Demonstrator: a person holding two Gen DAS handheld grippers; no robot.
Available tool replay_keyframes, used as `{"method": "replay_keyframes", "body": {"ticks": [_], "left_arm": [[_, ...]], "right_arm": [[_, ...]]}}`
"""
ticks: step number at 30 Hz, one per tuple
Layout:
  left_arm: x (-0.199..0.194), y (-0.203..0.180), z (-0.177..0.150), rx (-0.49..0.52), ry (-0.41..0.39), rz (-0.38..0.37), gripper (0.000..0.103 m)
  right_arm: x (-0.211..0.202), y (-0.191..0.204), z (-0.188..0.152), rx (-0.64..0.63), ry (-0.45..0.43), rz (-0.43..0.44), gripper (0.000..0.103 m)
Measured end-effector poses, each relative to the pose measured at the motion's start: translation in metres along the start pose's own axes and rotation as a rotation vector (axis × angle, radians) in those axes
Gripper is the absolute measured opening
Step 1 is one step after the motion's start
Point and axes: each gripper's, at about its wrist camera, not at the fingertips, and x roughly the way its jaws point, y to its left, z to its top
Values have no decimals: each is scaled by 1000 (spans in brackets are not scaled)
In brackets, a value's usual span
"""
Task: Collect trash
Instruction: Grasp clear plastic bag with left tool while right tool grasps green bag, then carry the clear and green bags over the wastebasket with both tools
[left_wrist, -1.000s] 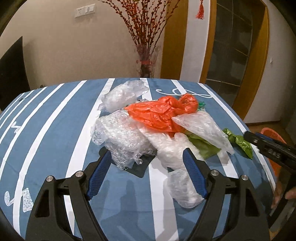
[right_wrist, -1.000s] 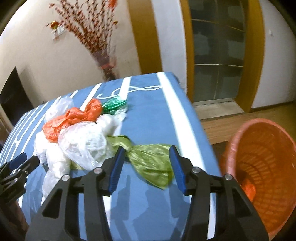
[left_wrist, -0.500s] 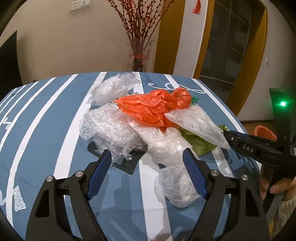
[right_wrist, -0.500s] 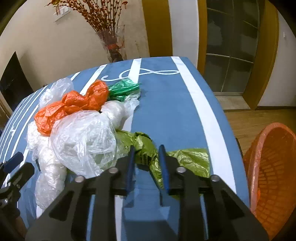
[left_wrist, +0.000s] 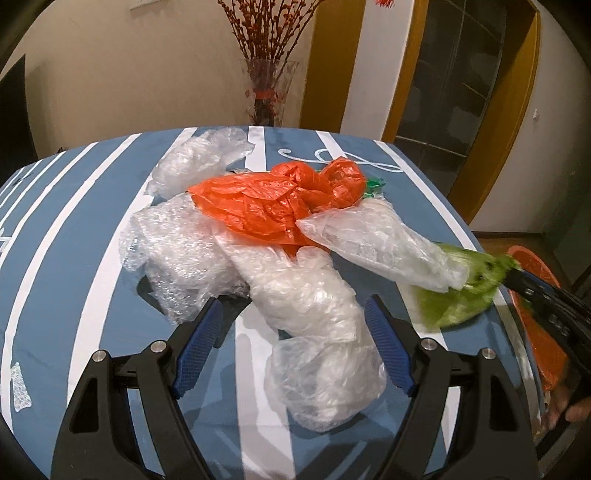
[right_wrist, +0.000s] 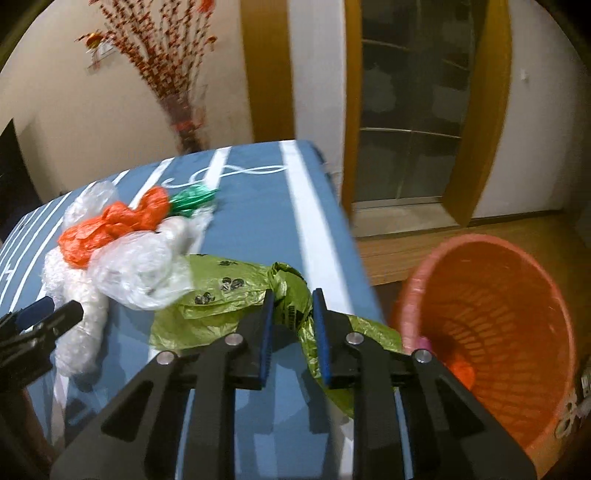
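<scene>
In the left wrist view, the left hand-held gripper (left_wrist: 293, 339) is hovering wide open around a clear plastic bag (left_wrist: 314, 314) just in front of the orange bag (left_wrist: 273, 206) on the bench (left_wrist: 74, 206). In the right wrist view, the right hand-held gripper (right_wrist: 293, 328) is pinching the green bag (right_wrist: 236, 295), which is lying right of the orange bag (right_wrist: 110, 227), beside the orange basket (right_wrist: 491, 332)

Counted: one orange bag (left_wrist: 273, 203), two green bags (right_wrist: 229, 295) (right_wrist: 194, 197), one orange basket (right_wrist: 491, 332), one vase (left_wrist: 267, 92), two grippers (left_wrist: 295, 347) (right_wrist: 293, 332).
</scene>
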Motion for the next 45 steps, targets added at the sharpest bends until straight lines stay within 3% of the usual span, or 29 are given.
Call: {"method": "replay_keyframes", "body": {"ticks": [6,14,30,40,45], "left_arm": [[17,-5,1,-24,58,2,72],[20,-10,-3,-15,75,-46,45],[-51,-12,3,1,-58,-71,43],[-76,-58,8,56,-93,-181,43],[-75,-92,5,110,-88,-240,43]], "right_arm": [[-7,-29,-6,51,3,-22,21],[-11,-35,-12,67,2,-19,21],[-52,-36,-14,76,-73,8,21],[-91,-68,-20,144,-147,-30,21],[-105,-95,-25,206,-185,-96,21]]}}
